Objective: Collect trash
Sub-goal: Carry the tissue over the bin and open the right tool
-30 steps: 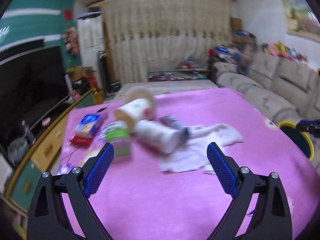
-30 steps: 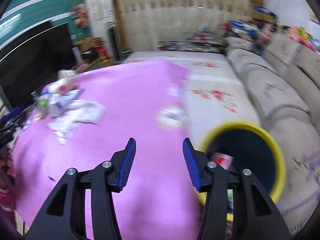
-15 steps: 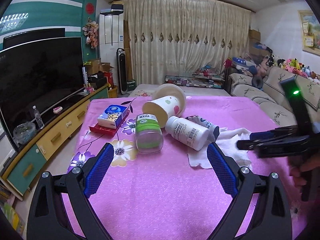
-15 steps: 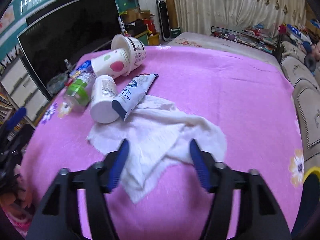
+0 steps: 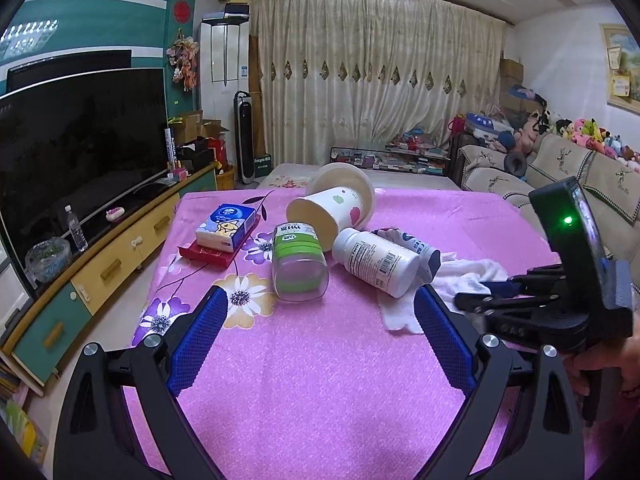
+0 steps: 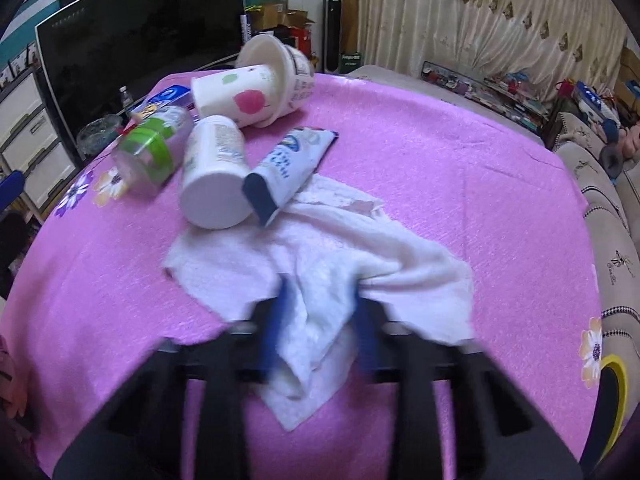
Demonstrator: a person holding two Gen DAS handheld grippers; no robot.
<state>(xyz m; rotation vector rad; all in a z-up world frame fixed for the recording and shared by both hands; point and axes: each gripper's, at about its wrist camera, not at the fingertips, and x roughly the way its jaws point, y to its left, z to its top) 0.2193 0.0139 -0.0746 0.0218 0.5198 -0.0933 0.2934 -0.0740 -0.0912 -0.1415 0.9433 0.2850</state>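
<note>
Two claws are working here: my right claw (image 6: 320, 312) has just been closing and is now pinching a fold of the white tissue (image 6: 320, 264) lying near the tabletop's (image 6: 440, 184) right edge, while my left claw (image 5: 320, 320) is hovering spread apart, empty. Next I am needing to lift it toward the yellow-rimmed bin (image 6: 612, 380).

In the left wrist view the pink surface (image 5: 320, 380) lies bare across the lower middle of the frame. Further up, a lying jar (image 5: 298, 264), a white bottle (image 5: 376, 260) and a tipped cup (image 5: 332, 212) block the centre. At the right edge the right gripper (image 5: 468, 300) and white cloth (image 5: 400, 308) close that side.
</note>
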